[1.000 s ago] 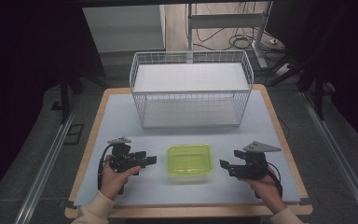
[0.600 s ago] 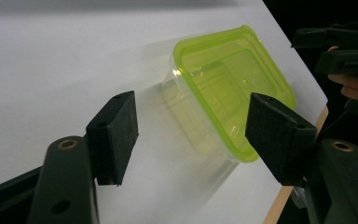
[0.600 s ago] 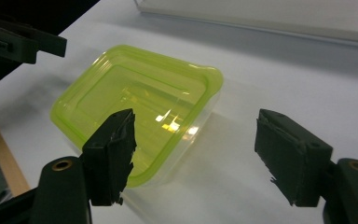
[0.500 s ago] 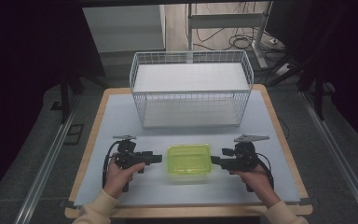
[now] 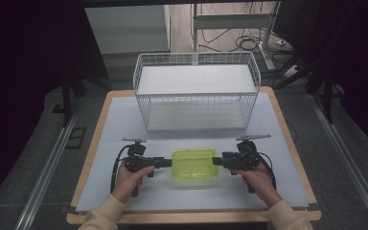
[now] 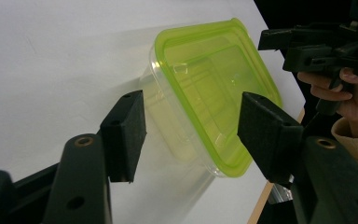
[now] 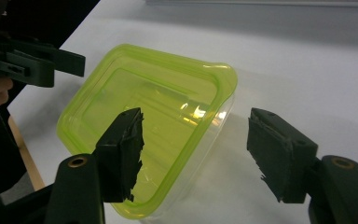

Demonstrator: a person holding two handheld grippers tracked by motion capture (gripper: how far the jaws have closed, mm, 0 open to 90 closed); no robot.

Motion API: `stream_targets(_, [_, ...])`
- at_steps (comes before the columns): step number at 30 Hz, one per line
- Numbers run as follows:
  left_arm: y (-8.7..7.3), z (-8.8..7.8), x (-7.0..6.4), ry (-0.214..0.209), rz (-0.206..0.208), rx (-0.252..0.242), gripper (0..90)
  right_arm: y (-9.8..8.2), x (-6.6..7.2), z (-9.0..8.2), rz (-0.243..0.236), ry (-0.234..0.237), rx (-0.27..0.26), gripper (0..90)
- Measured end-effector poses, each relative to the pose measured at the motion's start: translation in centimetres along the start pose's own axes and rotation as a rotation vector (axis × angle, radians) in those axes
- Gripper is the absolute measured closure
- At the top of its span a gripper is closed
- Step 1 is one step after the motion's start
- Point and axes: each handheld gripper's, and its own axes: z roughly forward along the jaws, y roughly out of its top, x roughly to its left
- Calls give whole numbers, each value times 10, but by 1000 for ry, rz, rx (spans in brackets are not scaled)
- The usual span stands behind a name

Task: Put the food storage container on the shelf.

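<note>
Green-lidded container (image 5: 194,163) sits on the white tabletop (image 5: 124,120) between the two claws, its long axis running hand to hand, each short end equally near its claw. The left claw (image 5: 166,162) and right claw (image 5: 217,161) have just been closing, jaws straddling the ends, pads not yet pressing. A wire basket (image 5: 196,91) stands beyond; the room is dark.
</note>
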Motion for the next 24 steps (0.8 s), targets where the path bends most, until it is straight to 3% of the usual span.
stream_targets(9, [-1, 15, 3, -25, -28, 38, 471, -3, -9, 7, 57, 30, 27, 418])
stream_targets(15, [-2, 18, 2, -35, -27, 50, 587, -6, -11, 12, 77, 59, 62, 450])
stream_targets(18, [-4, 21, 2, -32, -25, 53, 675, -9, -10, 14, 95, 86, 78, 546])
stream_targets(19, [-4, 21, 2, -32, -25, 53, 688, -9, -10, 14, 95, 86, 78, 546])
stream_targets(20, [-4, 20, 2, -40, -27, 51, 708, -9, -10, 15, 109, 98, 90, 624])
stream_targets(24, [-5, 19, 0, -56, -24, 43, 736, -10, -12, 12, 152, 101, 87, 715])
